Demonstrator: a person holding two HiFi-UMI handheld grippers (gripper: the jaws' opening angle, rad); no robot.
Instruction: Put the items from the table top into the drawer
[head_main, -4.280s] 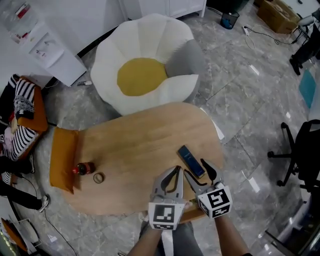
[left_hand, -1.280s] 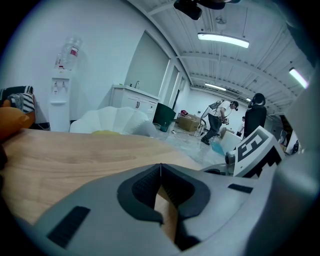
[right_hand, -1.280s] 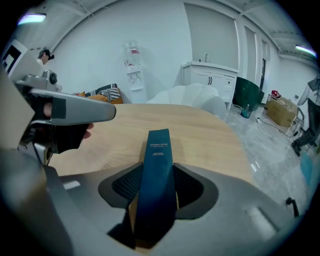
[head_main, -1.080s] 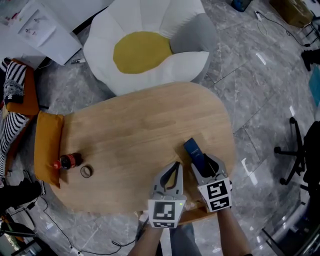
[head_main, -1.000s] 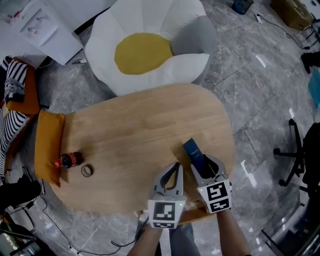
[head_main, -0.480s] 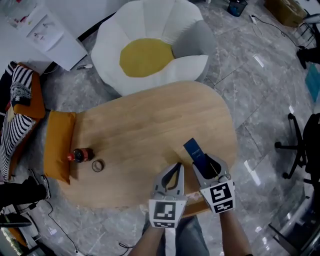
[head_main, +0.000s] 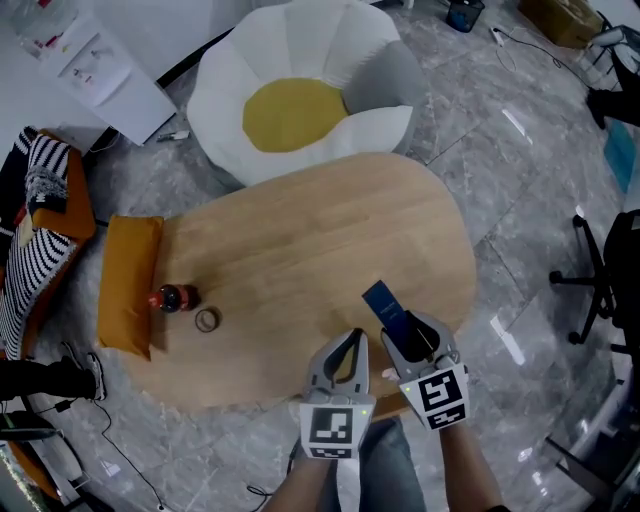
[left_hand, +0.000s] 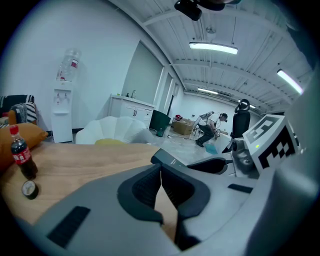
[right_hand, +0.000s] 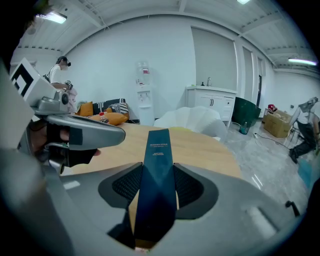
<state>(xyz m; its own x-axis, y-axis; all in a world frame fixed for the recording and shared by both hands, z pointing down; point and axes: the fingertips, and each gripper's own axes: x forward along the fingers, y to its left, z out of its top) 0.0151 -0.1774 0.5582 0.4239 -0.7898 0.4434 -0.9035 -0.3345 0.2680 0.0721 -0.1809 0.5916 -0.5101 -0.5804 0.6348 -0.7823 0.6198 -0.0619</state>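
Observation:
A dark blue flat box (head_main: 384, 305) (right_hand: 157, 170) sticks out forward from my right gripper (head_main: 405, 330) (right_hand: 156, 186), which is shut on it above the near right part of the wooden table (head_main: 300, 240). Just to its left my left gripper (head_main: 347, 340) (left_hand: 161, 172) is shut with nothing in it, its pads touching. A small cola bottle (head_main: 173, 298) (left_hand: 21, 157) and a roll of tape (head_main: 207, 320) (left_hand: 30, 189) rest near the table's left end, far from both grippers.
An orange cushion (head_main: 125, 285) lies over the table's left edge. A white and yellow flower-shaped seat (head_main: 300, 95) stands beyond the far edge. A wood-coloured ledge (head_main: 385, 407) shows under the near edge between the marker cubes. An office chair (head_main: 605, 290) stands at the right.
About four seconds ago the blue box lay on the table beside my right gripper; now it is gripped. Over the last second both grippers rose a little and drew toward the near edge.

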